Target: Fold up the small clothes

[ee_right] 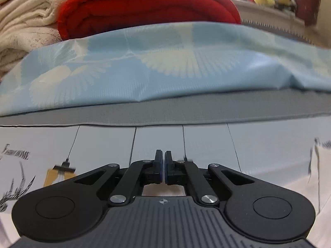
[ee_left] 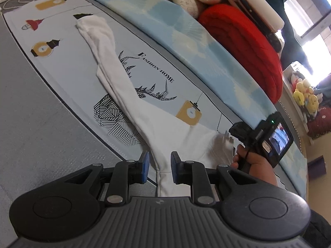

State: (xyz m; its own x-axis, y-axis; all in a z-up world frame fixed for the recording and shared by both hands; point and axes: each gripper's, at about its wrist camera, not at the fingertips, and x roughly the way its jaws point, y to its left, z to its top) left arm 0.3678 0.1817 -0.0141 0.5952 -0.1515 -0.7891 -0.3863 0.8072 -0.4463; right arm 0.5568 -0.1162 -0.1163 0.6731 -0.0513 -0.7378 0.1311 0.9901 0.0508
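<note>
Left wrist view: your left gripper [ee_left: 158,166] has its jaws released, straddling the near hem of the white garment [ee_left: 128,95] without pinching it. If you close now you may catch only one layer, or the printed mat [ee_left: 68,62] underneath too, and drag both. The garment lies long and narrow across the mat, its far end bunched near the lantern prints, so lifting from the near end alone would likely let the far end twist.

To the side, your right hand [ee_left: 251,161] holds the right gripper [ee_right: 162,166] at the garment's other near corner. In the right wrist view its jaws are clenched nearly together; whether cloth sits between them I cannot tell, only white fabric below and at the frame edge. An empty pinch there would leave the fold lopsided.

Farther out, the blue sheet [ee_right: 165,62] and red blanket [ee_right: 149,6] crowd the mat's far edge; a wide swing could snag them.
</note>
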